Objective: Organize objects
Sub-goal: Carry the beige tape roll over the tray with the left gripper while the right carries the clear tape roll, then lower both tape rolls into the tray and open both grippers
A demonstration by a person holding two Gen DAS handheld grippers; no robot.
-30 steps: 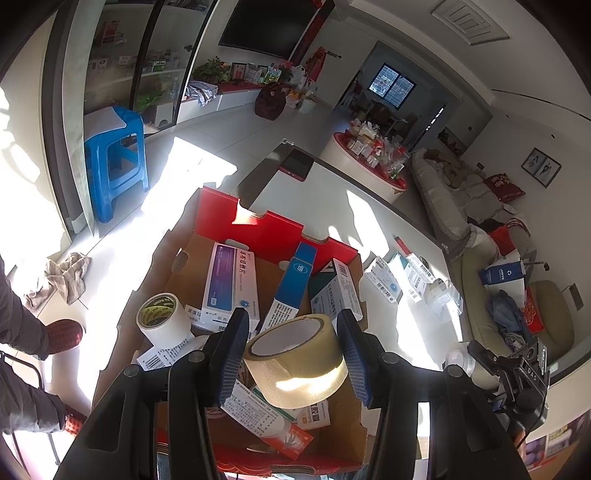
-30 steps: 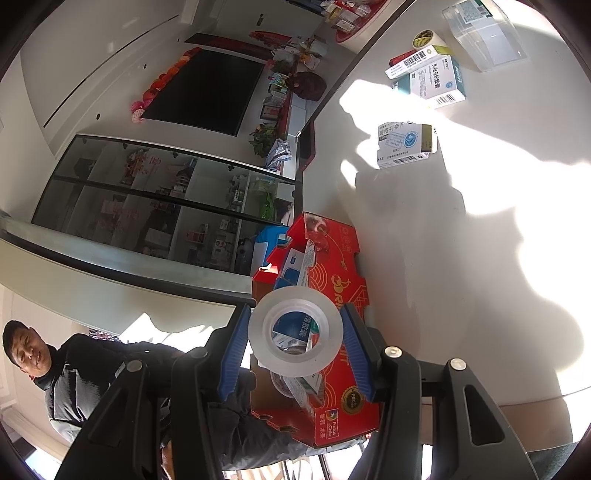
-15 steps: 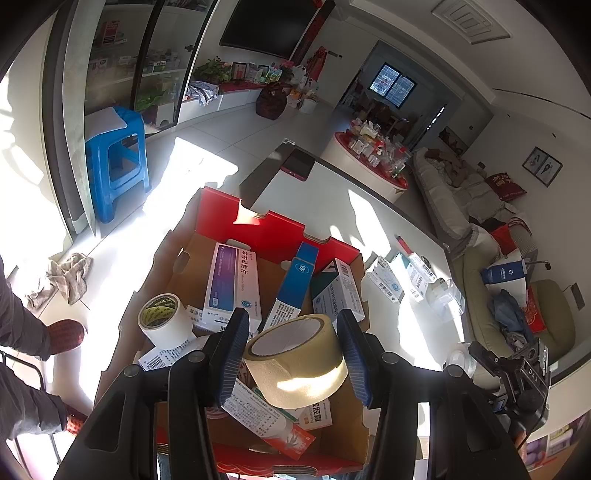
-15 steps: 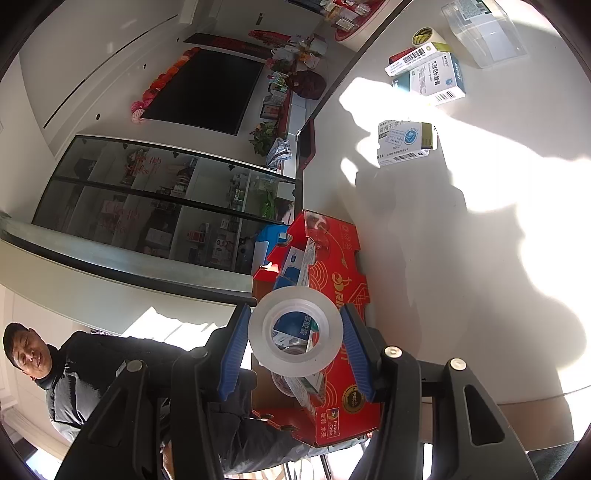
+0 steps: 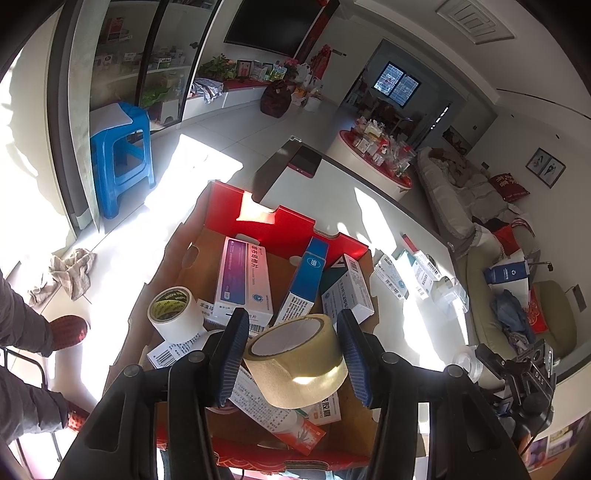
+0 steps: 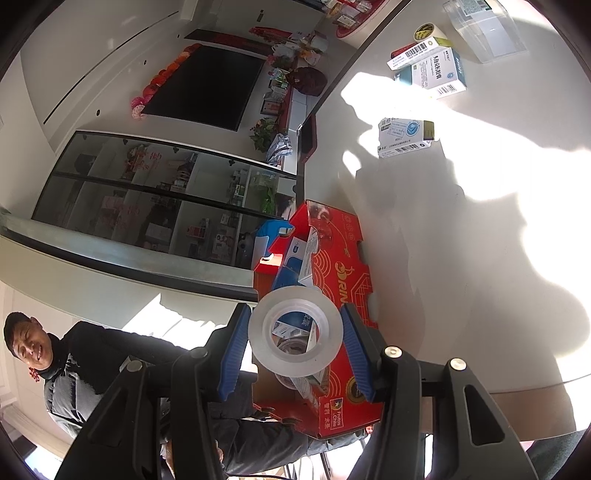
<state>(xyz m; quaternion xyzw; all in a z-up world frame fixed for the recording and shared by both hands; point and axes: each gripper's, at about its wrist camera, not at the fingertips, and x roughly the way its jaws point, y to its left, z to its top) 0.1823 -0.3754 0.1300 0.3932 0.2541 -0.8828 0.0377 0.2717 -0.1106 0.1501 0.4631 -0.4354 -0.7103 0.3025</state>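
My left gripper (image 5: 293,354) is shut on a roll of tan packing tape (image 5: 297,362), held over the open red cardboard box (image 5: 280,225). Inside the box lie a white tape roll (image 5: 171,308), a purple-and-white carton (image 5: 242,280), a blue carton (image 5: 306,280) and several other medicine cartons. My right gripper (image 6: 293,339) is shut on a roll of clear tape (image 6: 295,332), held just above the same red box (image 6: 340,280), which sits at the white table's (image 6: 461,240) edge.
Several cartons (image 6: 406,136), a small tape roll (image 6: 428,31) and a clear plastic container (image 6: 484,29) lie on the table's far side. A blue stool (image 5: 120,155) and a rag (image 5: 68,277) are on the floor. A person in a dark jacket (image 6: 74,369) stands beside the box.
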